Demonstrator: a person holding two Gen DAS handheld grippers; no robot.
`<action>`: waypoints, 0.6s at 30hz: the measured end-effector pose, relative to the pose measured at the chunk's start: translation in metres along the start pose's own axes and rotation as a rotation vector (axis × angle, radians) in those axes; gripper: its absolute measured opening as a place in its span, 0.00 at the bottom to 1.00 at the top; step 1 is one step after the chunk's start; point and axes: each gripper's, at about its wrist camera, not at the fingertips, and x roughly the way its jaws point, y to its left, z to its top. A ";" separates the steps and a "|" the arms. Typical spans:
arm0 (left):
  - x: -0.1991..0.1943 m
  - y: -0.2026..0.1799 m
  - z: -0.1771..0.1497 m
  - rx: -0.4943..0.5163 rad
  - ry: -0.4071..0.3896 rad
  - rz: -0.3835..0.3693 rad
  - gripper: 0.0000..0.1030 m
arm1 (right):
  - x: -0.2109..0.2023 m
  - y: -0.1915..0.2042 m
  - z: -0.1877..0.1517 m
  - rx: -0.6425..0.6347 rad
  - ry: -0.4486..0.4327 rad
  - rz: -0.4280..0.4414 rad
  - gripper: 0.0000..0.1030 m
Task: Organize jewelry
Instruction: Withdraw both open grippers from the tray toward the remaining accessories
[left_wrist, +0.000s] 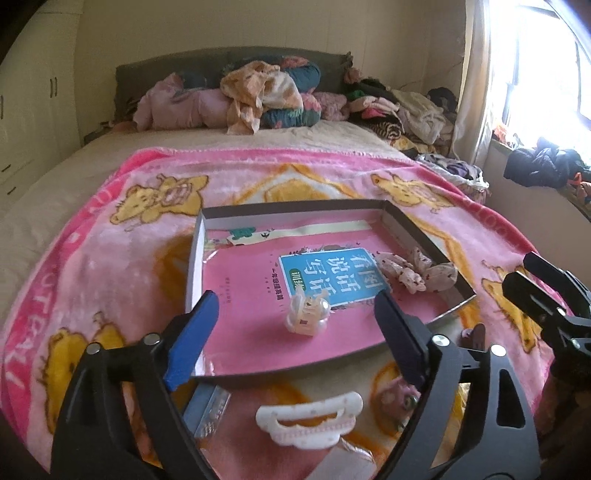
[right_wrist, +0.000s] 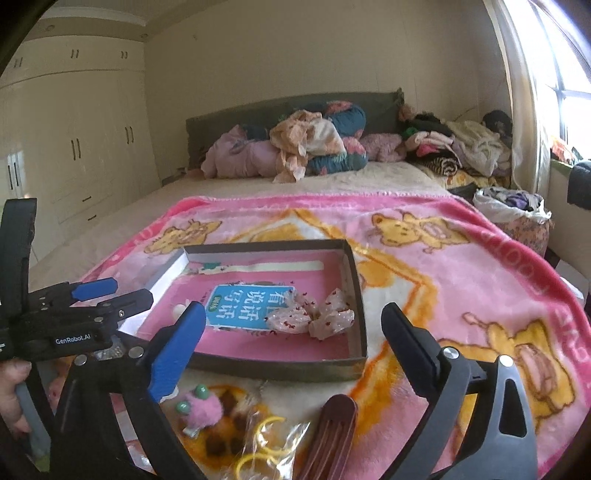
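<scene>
Both tongs stand spread and empty. Left gripper (left_wrist: 295, 325): pearl hair clip (left_wrist: 307, 314) lies in the box (left_wrist: 417, 229) between its fingertips; the white claw clip (left_wrist: 309, 421) beneath them is the likely next pick. Right gripper (right_wrist: 295, 332): brown comb clip (right_wrist: 330, 435) is nearest; straddle it before pinching.

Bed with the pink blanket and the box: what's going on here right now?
A person holds two grippers over a shallow box on the blanket, sorting hair accessories. Both the left gripper and the right gripper are open and empty. In the box lie a pearly claw clip and a dotted fabric bow. Outside it are a white claw clip, a pink pompom clip, a brown hair clip and bagged yellow hair ties.
</scene>
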 end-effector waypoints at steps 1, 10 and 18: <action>-0.004 -0.001 -0.001 0.002 -0.006 0.000 0.78 | -0.005 0.001 -0.001 -0.001 -0.007 0.002 0.92; -0.037 -0.005 -0.016 0.006 -0.046 -0.005 0.88 | -0.036 0.012 -0.012 -0.017 -0.025 0.014 0.92; -0.055 -0.006 -0.033 0.008 -0.055 -0.009 0.88 | -0.055 0.018 -0.030 -0.011 -0.012 0.024 0.92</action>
